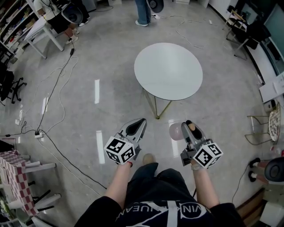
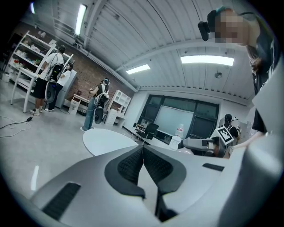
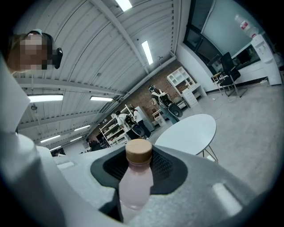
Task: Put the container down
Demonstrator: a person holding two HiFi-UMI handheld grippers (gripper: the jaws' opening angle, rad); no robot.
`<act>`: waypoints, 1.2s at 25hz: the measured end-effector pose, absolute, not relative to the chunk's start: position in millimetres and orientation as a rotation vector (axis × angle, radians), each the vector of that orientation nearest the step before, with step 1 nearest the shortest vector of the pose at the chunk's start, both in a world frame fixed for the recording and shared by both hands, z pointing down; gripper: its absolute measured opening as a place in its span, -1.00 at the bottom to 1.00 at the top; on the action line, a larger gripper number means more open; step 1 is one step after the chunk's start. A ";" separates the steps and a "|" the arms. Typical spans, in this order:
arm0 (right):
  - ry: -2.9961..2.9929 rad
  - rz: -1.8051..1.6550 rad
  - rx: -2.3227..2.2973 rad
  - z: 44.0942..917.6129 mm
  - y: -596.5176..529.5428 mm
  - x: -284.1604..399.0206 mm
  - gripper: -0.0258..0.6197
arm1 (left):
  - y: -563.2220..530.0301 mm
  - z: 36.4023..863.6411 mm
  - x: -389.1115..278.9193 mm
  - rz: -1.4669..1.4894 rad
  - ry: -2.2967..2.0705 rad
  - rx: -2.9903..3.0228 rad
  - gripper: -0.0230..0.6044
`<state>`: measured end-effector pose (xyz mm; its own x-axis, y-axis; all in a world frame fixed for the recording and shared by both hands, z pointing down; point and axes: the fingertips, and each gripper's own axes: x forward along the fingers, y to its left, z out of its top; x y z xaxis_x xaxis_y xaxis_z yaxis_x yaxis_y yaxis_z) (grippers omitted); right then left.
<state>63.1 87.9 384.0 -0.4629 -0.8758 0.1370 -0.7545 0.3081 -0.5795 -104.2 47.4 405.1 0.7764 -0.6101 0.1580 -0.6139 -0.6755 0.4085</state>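
Note:
The container is a pale pink bottle (image 3: 134,186) with a tan cap (image 3: 139,151), and my right gripper (image 3: 138,167) is shut on it. In the head view the bottle (image 1: 175,131) shows at the right gripper (image 1: 188,126), over the floor a short way from the round white table (image 1: 168,71). That table (image 3: 190,130) stands ahead in the right gripper view. My left gripper (image 1: 139,123) is level with the right one, its jaws (image 2: 143,156) shut with nothing between them. The table (image 2: 104,139) and the right gripper (image 2: 200,144) both show in the left gripper view.
Cables and a power strip (image 1: 38,133) lie on the floor at left. A white desk (image 1: 42,29) stands at the far left, wire chairs (image 1: 266,128) at right. A person (image 1: 143,11) stands beyond the table. A checked rack (image 1: 15,175) is near my left side.

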 end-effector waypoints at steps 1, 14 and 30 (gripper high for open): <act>2.371 -0.877 -1.496 384.4 84.7 59.9 -0.53 | 44.6 405.6 -107.4 0.010 -0.927 2.523 -0.88; 2.386 -0.909 -1.462 391.6 50.9 60.0 -0.53 | 23.0 416.8 -105.9 0.025 -0.955 2.486 -0.88; 2.475 -0.933 -1.363 390.9 -40.7 91.2 -0.53 | -58.0 411.5 -64.7 0.007 -1.017 2.456 -0.88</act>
